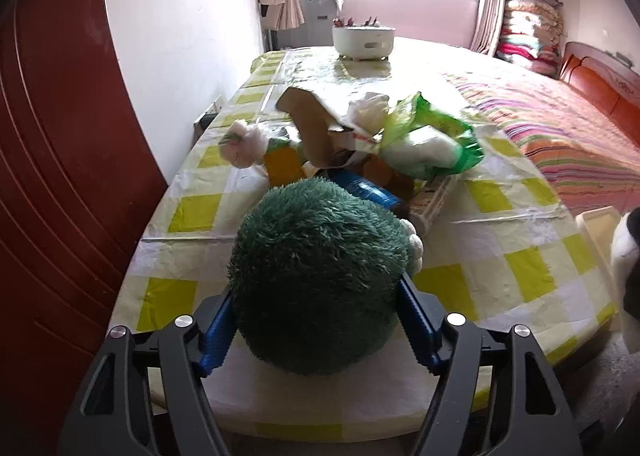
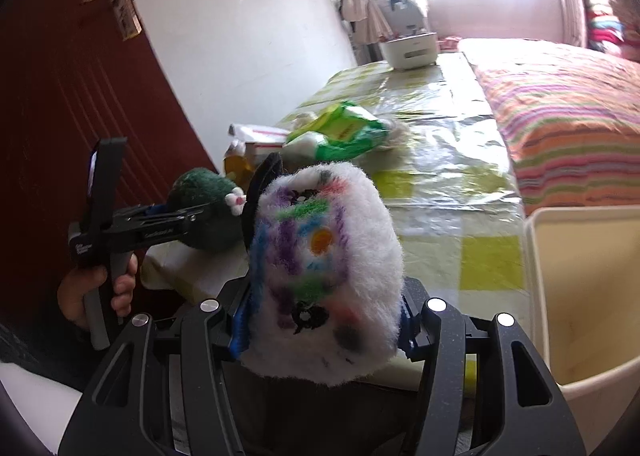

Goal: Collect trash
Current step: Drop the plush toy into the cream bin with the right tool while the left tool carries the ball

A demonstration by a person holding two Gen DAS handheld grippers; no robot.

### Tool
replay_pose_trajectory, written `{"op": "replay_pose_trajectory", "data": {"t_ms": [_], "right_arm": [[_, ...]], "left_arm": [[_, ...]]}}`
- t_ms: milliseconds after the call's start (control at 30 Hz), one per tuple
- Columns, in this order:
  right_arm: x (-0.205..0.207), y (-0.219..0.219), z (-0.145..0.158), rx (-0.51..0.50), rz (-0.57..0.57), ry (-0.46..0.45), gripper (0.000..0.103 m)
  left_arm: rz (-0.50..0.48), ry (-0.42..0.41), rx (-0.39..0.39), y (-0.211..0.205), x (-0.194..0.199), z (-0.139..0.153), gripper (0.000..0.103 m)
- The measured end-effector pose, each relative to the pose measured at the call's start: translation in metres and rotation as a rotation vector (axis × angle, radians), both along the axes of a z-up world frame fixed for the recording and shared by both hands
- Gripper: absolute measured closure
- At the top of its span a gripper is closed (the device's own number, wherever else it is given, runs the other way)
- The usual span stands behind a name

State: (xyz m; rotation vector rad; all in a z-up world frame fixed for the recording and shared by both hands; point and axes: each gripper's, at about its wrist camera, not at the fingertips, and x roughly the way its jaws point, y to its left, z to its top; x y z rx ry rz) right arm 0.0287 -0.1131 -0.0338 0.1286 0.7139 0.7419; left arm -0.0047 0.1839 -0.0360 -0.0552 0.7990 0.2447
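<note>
Gripping a green plush (image 1: 320, 276), only right view shows bin (image 2: 536, 256).

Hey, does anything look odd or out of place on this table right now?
Yes. Trash sits in a loose heap mid-table: torn cardboard, a green wrapper, a blue can on its side. Oddly, both grippers hold plush toys, not trash.

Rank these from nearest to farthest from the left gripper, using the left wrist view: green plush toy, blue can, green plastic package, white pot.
1. green plush toy: clamped in the left gripper.
2. blue can: just beyond the plush.
3. green plastic package: mid-table, right of the pile.
4. white pot: table's far end.
</note>
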Motion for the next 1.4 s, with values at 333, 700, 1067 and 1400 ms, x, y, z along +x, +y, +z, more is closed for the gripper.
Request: {"op": "replay_pose_trajectory", "data": {"t_ms": [333,700,1067,1400], "right_arm": [[-0.005,-0.066,0.0,0.063,-0.242,-0.038,0.049],[-0.003,-0.133,0.001,0.031,-0.556,-0.067,0.049],[0.025,-0.178,-0.009,0.171,-0.816,0.079,0.036],[0.018,-0.194,-0.003,0.287,-0.992,-0.142,0.021]], "left_arm": [[-0.142,-0.1,0.026,-0.06,-0.006,0.028,0.035],[-0.488,-0.18,-0.044,-0.163,0.014,0.058,0.035],[-0.753,-0.187,-0.11,-0.231,0.067,0.064,0.035],[-0.79,-0.134,-0.121,-0.264,0.089,0.039,0.035]]}}
